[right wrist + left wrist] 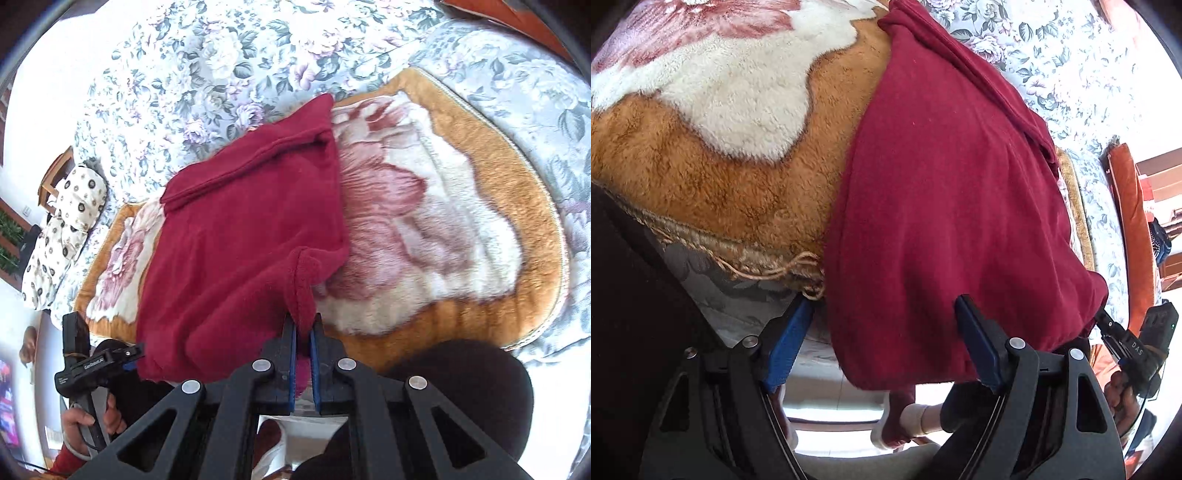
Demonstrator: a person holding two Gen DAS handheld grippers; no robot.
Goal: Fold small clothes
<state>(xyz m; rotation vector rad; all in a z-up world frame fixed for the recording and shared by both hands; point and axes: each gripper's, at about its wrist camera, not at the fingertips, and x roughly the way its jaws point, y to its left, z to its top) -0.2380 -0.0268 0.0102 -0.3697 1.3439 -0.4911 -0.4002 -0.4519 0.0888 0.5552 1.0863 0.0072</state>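
A dark red fleece garment (945, 192) lies on a plush brown and white blanket (738, 122), its near edge hanging over the bed's side. My left gripper (882, 306) is open, its blue pads (975, 332) straddling the garment's lower left corner. In the right wrist view the garment (240, 236) shows partly folded. My right gripper (303, 334) is shut on a bunched corner of the garment. The left gripper (135, 350) appears there at the garment's lower left edge, and the right gripper (1108, 325) shows at its lower right corner in the left wrist view.
A floral bedsheet (221, 55) covers the bed around the blanket (443, 221). A patterned pillow (70, 221) lies at the far left. An orange cushion (1134, 221) stands at the bed's right edge. The floor and the person's feet show below.
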